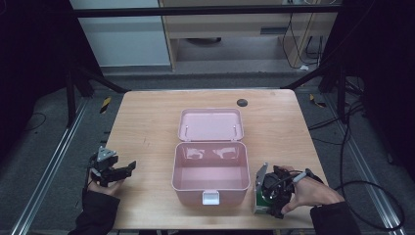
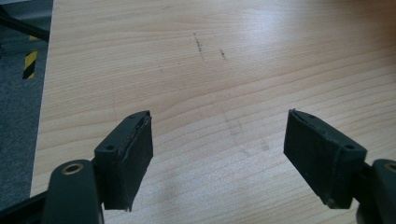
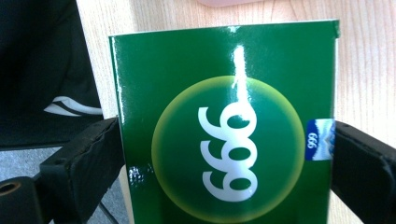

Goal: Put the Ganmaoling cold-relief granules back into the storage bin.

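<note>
Right tongs (image 3: 224,154) squeezing green box (image 3: 229,121) beside open pink case (image 1: 210,169), ready to drop in; left tongs (image 2: 219,158) wide open, resting over worktop (image 2: 210,70).

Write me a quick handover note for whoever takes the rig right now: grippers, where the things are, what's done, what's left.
Right gripper: jaws either side of the green box, pads against its sides; the box stands at the table's near edge, right of the pink case.
Left gripper: open, nothing between the jaws, over bare table left of the case.
Case: open, lid laid back, inside looks empty.
Done: case opened, box gripped.
Left, most likely: lift the box and set it in the case, then probably close the lid.
</note>
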A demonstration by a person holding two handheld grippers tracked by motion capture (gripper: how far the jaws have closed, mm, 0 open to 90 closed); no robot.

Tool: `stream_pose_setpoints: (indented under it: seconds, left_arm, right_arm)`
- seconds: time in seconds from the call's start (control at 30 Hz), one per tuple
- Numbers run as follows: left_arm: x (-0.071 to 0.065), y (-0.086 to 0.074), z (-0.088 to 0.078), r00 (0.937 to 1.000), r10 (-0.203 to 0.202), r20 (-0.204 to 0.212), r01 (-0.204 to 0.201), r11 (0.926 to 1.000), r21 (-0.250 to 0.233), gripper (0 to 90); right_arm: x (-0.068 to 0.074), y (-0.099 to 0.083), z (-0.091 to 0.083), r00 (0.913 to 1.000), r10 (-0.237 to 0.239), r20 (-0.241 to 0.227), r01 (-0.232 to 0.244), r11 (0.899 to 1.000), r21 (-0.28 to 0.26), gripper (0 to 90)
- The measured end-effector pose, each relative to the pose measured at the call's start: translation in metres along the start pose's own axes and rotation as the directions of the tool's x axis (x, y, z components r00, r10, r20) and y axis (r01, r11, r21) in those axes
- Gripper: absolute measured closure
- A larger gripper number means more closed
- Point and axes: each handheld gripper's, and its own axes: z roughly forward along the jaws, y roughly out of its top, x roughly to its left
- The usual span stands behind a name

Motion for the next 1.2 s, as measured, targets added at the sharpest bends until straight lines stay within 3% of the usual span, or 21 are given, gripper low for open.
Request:
stream_pose_setpoints:
  seconds: [0.4,0.77,1.03,1.2]
  left_arm:
    - [0.0,0.0,0.0,1.0,0.0,0.0,0.0,1.0,0.0,23.4]
    - [0.0,0.0,0.0,1.0,0.0,0.0,0.0,1.0,0.001,23.5]
    - [0.0,0.0,0.0,1.0,0.0,-0.001,0.0,1.0,0.001,23.5]
    - [0.0,0.0,0.0,1.0,0.0,-0.001,0.0,1.0,0.001,23.6]
  right_arm:
    - [-0.002,-0.001,0.011,1.0,-0.007,0.0,0.007,1.0,0.006,10.4]
    - [-0.004,-0.003,0.01,1.0,0.001,-0.009,-0.001,1.0,-0.003,15.4]
    - [-0.002,-0.003,0.004,0.9999,0.007,-0.009,-0.007,1.0,0.028,16.4]
    - [-0.004,-0.008,-0.01,0.9998,0.02,0.006,-0.02,1.0,0.004,16.4]
